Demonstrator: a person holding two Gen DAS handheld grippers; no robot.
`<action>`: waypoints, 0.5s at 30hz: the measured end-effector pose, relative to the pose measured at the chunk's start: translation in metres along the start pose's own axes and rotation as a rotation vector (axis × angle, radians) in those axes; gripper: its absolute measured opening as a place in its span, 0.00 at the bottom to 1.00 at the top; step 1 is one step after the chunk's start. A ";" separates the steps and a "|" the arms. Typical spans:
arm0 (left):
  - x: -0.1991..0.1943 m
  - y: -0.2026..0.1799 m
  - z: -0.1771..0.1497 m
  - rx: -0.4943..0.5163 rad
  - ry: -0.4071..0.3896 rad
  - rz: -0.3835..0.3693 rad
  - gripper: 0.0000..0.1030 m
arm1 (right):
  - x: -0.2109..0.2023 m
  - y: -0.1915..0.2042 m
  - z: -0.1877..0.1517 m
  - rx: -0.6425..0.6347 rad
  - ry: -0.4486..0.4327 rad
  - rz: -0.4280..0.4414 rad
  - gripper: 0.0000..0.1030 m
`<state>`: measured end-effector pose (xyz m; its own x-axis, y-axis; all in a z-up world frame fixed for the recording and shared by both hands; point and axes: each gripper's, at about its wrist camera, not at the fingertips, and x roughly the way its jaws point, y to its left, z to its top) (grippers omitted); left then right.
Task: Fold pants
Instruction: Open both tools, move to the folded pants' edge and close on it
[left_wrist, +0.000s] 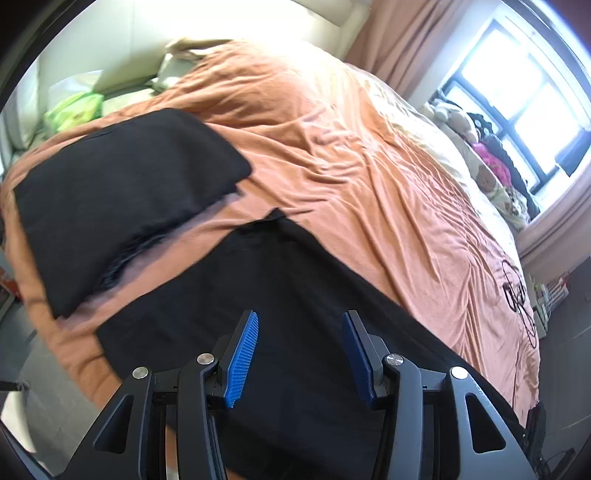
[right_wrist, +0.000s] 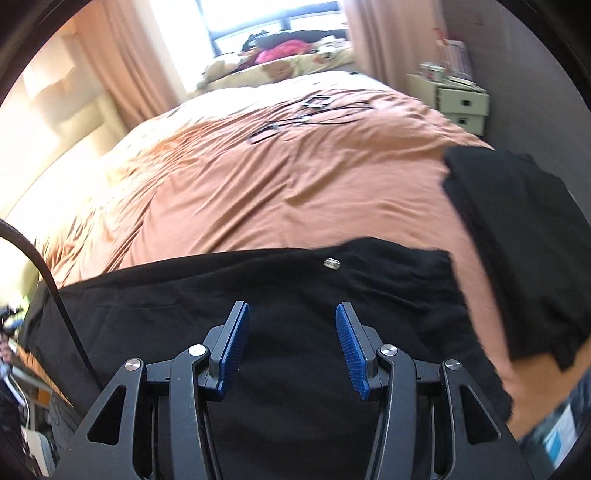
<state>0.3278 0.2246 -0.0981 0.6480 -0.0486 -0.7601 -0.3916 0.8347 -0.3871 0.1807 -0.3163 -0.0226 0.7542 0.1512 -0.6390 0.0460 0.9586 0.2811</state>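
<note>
Below my left gripper (left_wrist: 300, 325) the black pants (left_wrist: 295, 332) lie flat on the orange bedspread (left_wrist: 351, 155), running from about 12 o'clock of the left wrist view down to 6 o'clock under me. My left jaws stand apart, released, with nothing between the blue pads, hovering over the dark cloth; I cannot tell whether they touch it. At 10 o'clock lies a second black garment (left_wrist: 122, 192), folded, apart from the pants with a strip of orange between them.

My right gripper (right_wrist: 292, 317) hangs over the pants (right_wrist: 258, 295) too, jaws likewise released and holding nothing. A small metal button (right_wrist: 331, 263) shows on the pants at 12 o'clock just past my pads. At 3 o'clock the other black garment (right_wrist: 517, 240) rests on the bedspread (right_wrist: 258, 184). Black cables (right_wrist: 310, 114) lie far up the bed at 12 o'clock.
</note>
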 end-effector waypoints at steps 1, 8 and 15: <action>0.004 -0.007 0.002 0.004 0.006 -0.003 0.49 | 0.007 0.002 0.003 -0.012 0.005 0.009 0.53; 0.034 -0.049 0.009 0.075 0.055 -0.016 0.49 | 0.049 0.033 0.028 -0.137 0.041 0.018 0.57; 0.067 -0.082 0.006 0.100 0.115 -0.013 0.49 | 0.086 0.072 0.045 -0.252 0.092 0.038 0.57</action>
<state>0.4075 0.1558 -0.1142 0.5711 -0.1171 -0.8125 -0.3128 0.8841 -0.3473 0.2782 -0.2447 -0.0253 0.6887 0.1985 -0.6974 -0.1544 0.9799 0.1264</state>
